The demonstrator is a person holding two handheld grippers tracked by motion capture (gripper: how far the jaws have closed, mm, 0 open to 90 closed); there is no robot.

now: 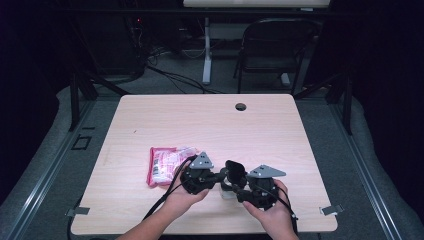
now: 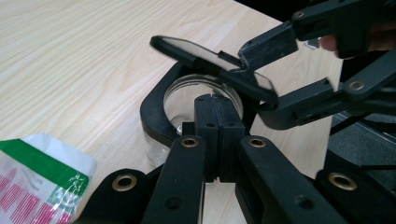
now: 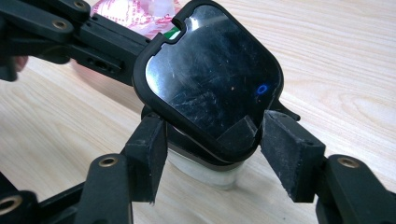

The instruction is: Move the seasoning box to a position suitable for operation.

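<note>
Black hinged lid (image 3: pixel 212 86) over clear jar (image 2: pixel 201 95), left tool (image 2: pixel 215 122) clenched, right tool (image 3: pixel 212 161) released.

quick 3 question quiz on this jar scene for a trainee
1. True or false: the black lid lies flat and closed on the jar.
2. Fill in: the ___ claw is shut on the jar's black collar.
3. What lies on the table next to the jar? A) a pink packet B) a spoon C) a mug

Key:
1. False, it is tilted up.
2. The left claw.
3. A, the pink packet.
</note>
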